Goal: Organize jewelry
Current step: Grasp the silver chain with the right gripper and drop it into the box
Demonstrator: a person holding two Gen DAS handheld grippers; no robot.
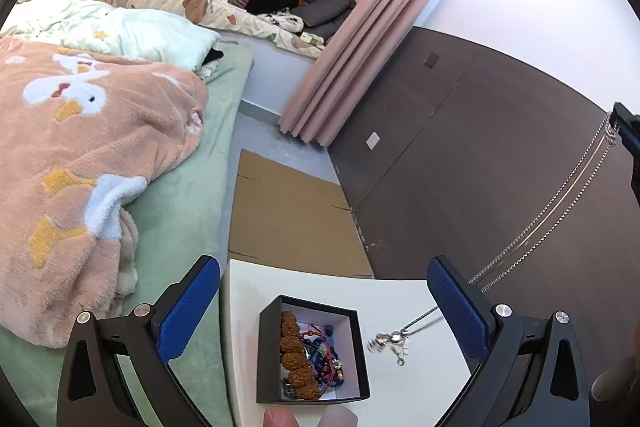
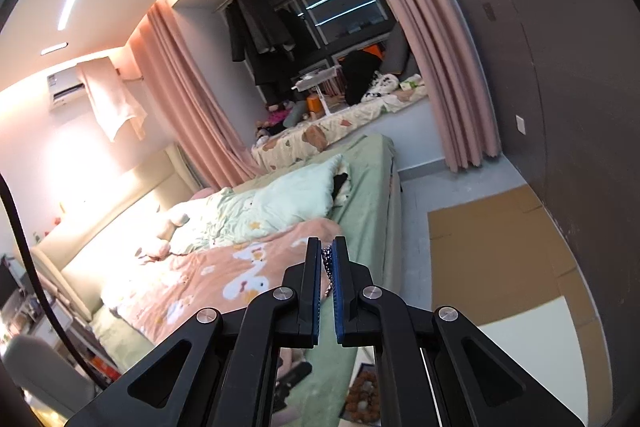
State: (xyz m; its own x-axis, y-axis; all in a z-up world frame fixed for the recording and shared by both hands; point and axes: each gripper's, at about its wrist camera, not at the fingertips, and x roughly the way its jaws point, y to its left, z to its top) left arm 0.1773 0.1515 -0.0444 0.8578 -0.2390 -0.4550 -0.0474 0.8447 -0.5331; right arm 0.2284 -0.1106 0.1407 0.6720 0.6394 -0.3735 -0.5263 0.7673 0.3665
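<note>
A black jewelry box (image 1: 264,347) sits on a white table (image 1: 400,395). It holds a brown bead bracelet (image 1: 294,355) and red and blue cords (image 1: 320,351). My left gripper (image 1: 324,307) is open, hovering above the box. My right gripper (image 2: 328,259) is shut on a silver chain necklace (image 2: 327,269). In the left wrist view the right gripper (image 1: 628,135) shows at the right edge, and the chain (image 1: 552,203) hangs from it down to its pendant (image 1: 390,341) on the table right of the box.
A bed with a peach duck blanket (image 1: 80,163) and green sheet (image 1: 188,211) lies left of the table. Flat cardboard (image 1: 292,211) lies on the floor beyond it. A dark wall panel (image 1: 480,147) is on the right. Pink curtains (image 1: 352,39) hang behind.
</note>
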